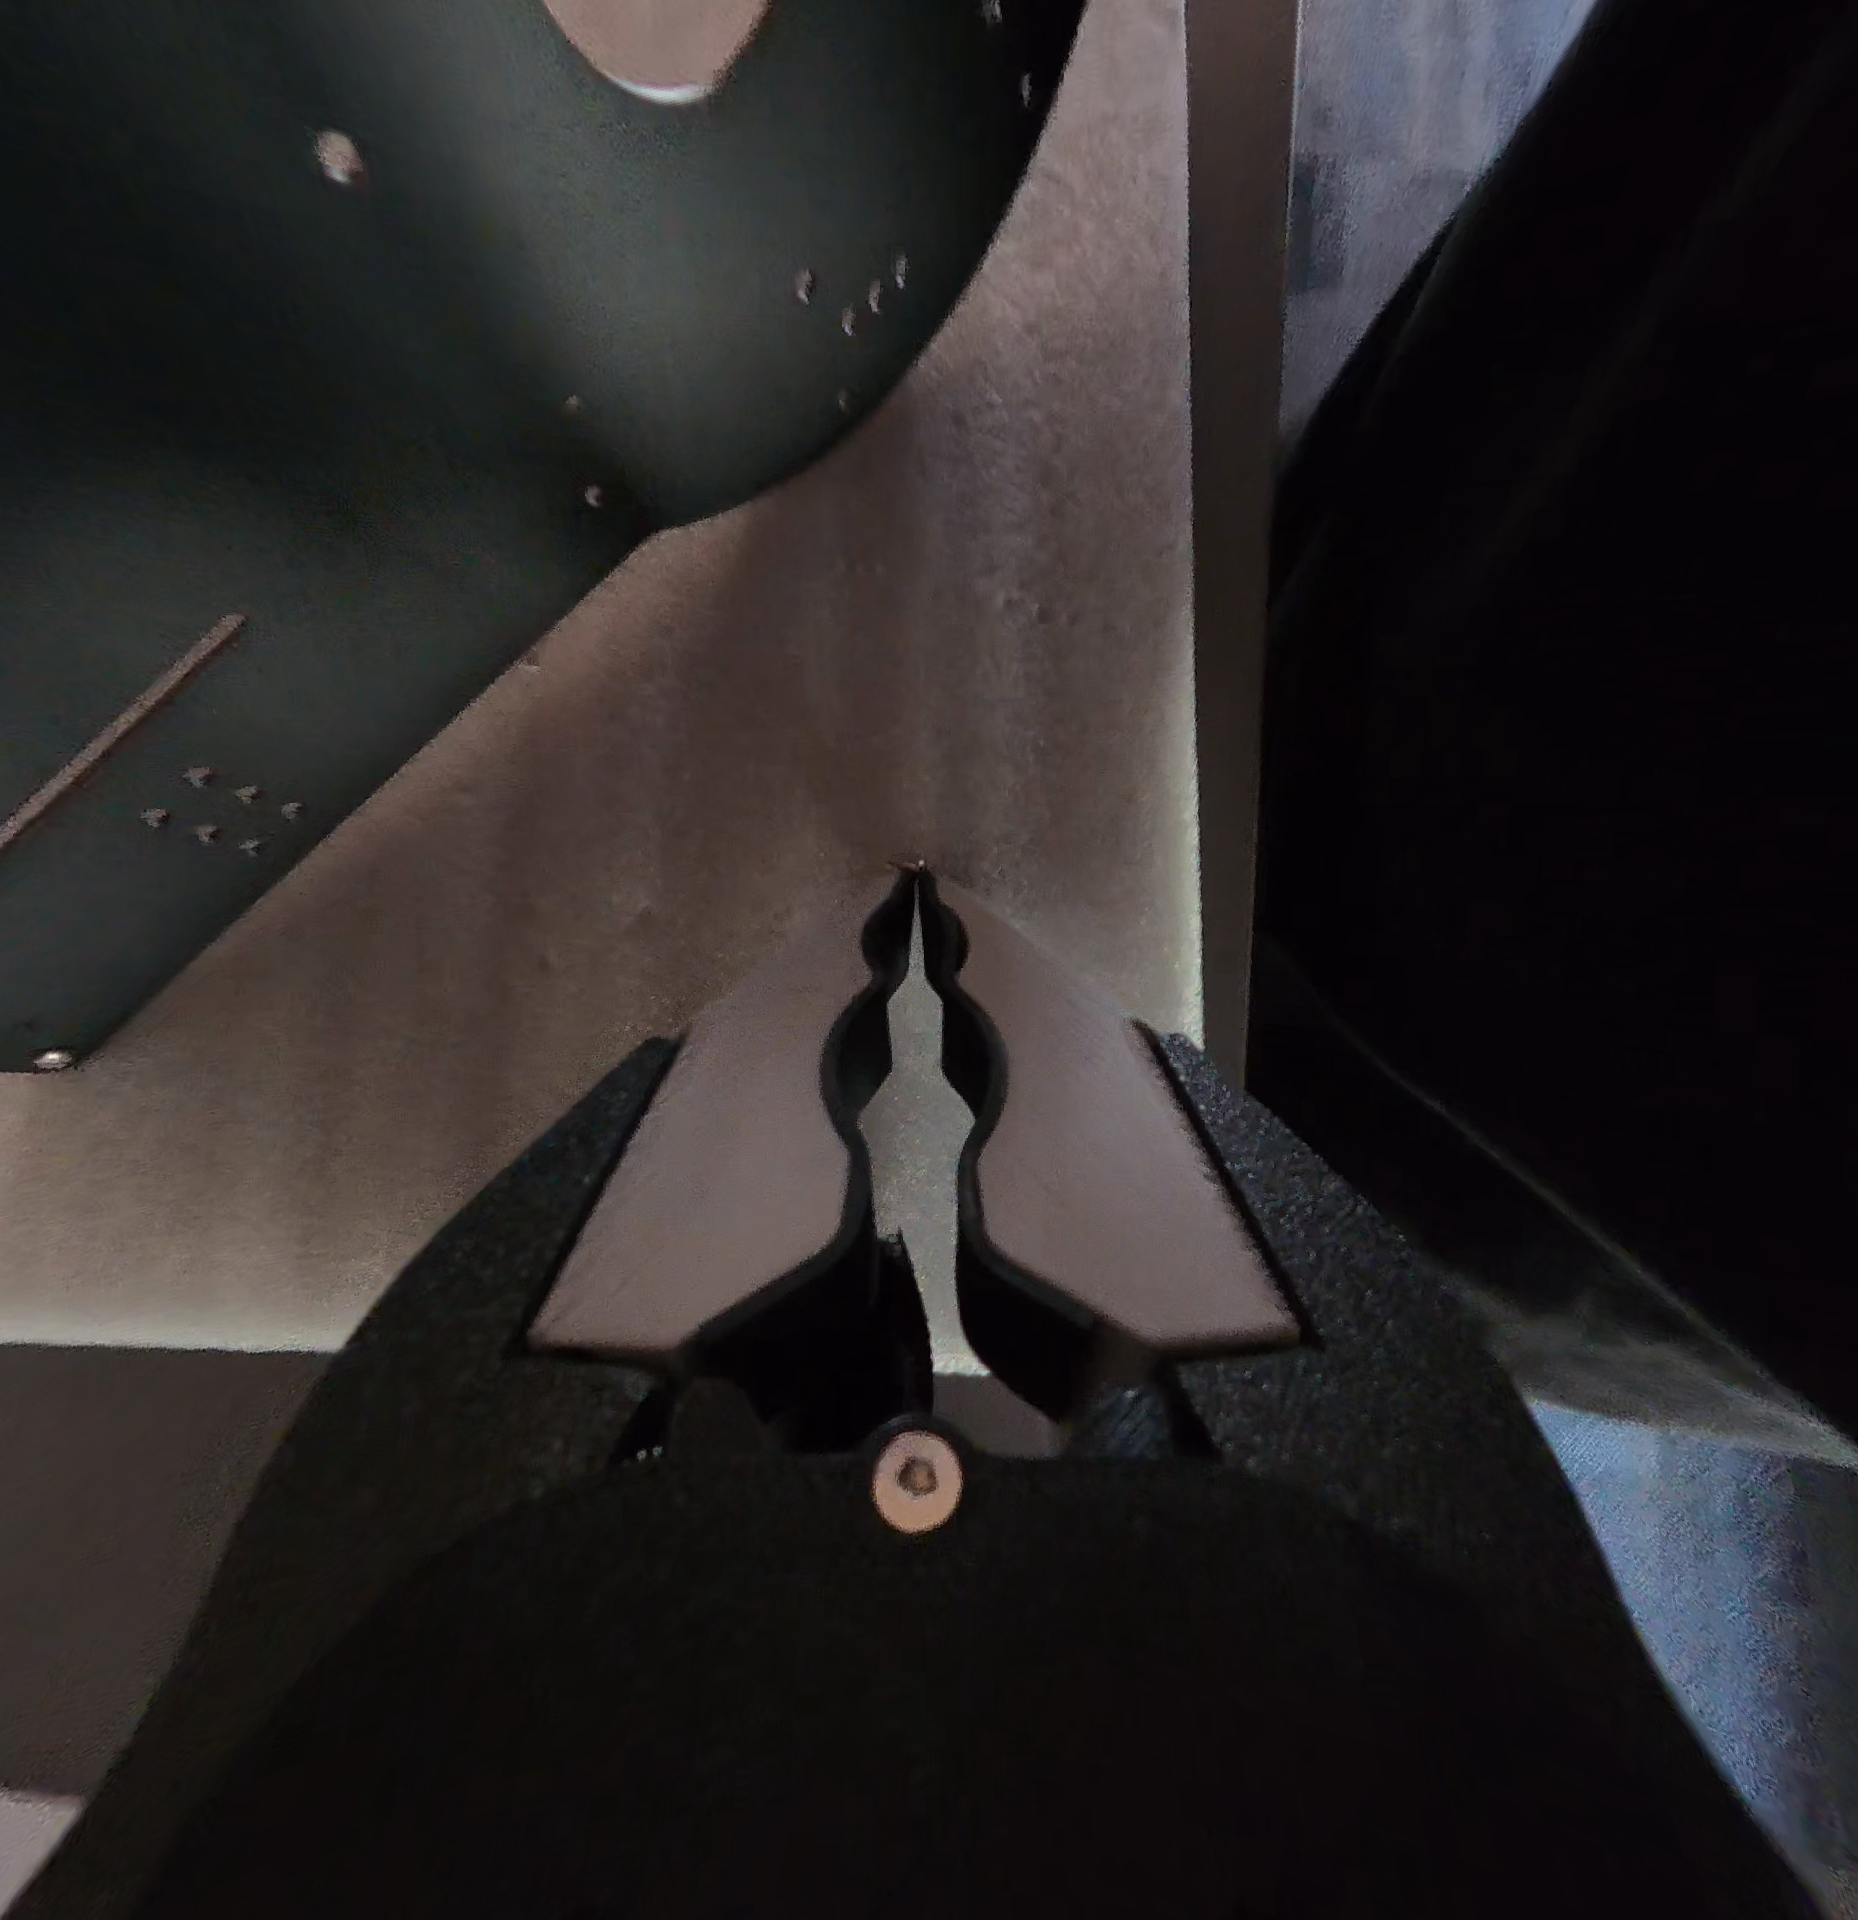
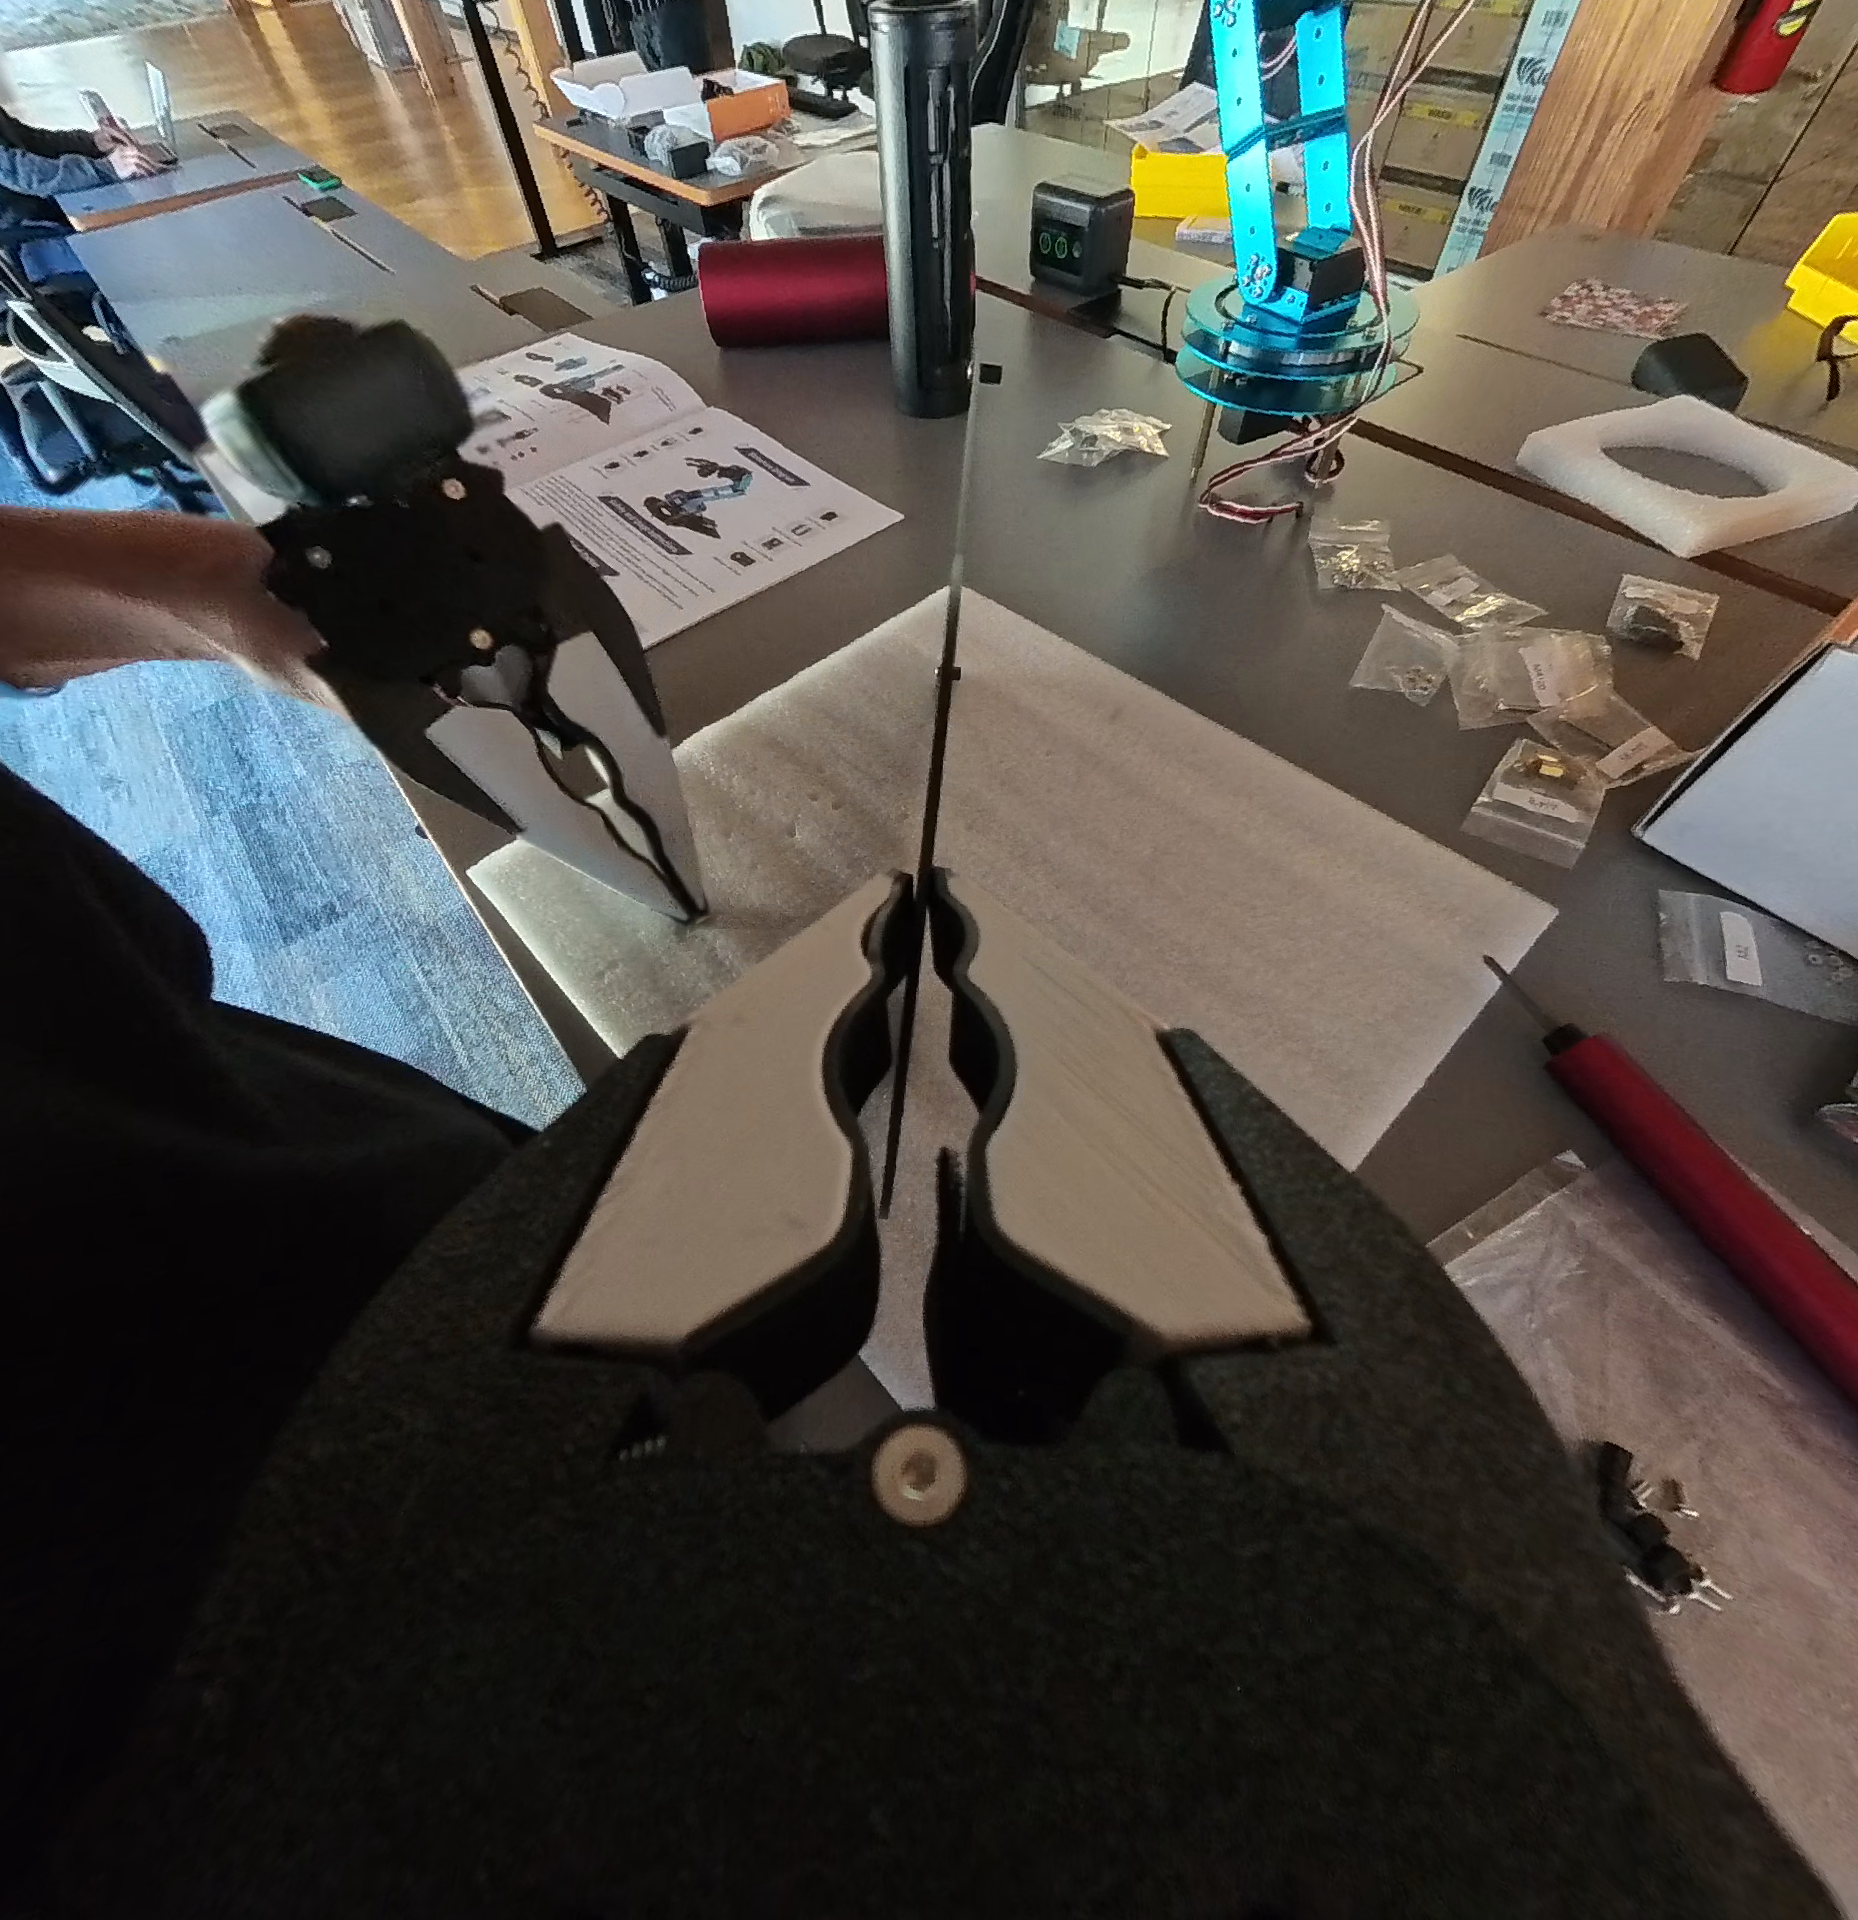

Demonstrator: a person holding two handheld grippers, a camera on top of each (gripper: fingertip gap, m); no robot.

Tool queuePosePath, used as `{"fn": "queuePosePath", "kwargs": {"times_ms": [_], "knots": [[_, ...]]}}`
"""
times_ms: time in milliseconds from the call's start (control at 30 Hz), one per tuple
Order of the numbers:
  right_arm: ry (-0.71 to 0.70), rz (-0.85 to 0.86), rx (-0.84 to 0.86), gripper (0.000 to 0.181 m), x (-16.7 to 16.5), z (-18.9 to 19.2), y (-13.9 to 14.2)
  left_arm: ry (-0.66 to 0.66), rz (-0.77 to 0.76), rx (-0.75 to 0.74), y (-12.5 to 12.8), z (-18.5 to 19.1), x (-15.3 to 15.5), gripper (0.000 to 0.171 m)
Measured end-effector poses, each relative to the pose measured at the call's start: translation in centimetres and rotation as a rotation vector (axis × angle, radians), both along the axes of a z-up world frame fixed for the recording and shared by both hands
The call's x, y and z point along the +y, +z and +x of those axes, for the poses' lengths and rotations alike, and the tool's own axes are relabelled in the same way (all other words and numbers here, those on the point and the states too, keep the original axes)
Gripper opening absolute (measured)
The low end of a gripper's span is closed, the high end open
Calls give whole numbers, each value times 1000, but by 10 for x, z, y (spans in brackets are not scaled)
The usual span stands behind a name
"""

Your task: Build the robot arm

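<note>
— Right gripper clamped on my thin black plate, edge-on above the white foam sheet.

— Left gripper?

— Tips pinched together, pressing into that foam, beside the plate.

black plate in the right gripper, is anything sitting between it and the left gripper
Nothing visible does. In the left wrist view only bare white foam sheet lies between the left gripper, shut with its tips down on the foam, and the black plate, which the right gripper holds on edge.
</note>
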State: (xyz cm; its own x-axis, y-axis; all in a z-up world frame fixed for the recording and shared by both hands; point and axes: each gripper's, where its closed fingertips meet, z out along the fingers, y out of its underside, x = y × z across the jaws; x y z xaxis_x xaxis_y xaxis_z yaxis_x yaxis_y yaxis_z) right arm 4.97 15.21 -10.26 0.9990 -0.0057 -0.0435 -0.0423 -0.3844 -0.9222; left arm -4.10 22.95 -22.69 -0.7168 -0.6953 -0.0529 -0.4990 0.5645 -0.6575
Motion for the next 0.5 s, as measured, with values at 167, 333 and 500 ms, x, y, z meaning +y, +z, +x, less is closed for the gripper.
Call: {"fn": "queuePosePath", "kwargs": {"times_ms": [167, 333, 500], "knots": [[-14, 6, 4, 1, 0, -1, 0, 202, -199, 34, 10, 6, 1, 22], [-16, 7, 6, 1, 0, -1, 0, 511, -289, -13, 14, 7, 4, 20], [-16, 12, 17, 1, 0, 1, 0, 742, -261, -83, 15, -1, 8, 16]]}}
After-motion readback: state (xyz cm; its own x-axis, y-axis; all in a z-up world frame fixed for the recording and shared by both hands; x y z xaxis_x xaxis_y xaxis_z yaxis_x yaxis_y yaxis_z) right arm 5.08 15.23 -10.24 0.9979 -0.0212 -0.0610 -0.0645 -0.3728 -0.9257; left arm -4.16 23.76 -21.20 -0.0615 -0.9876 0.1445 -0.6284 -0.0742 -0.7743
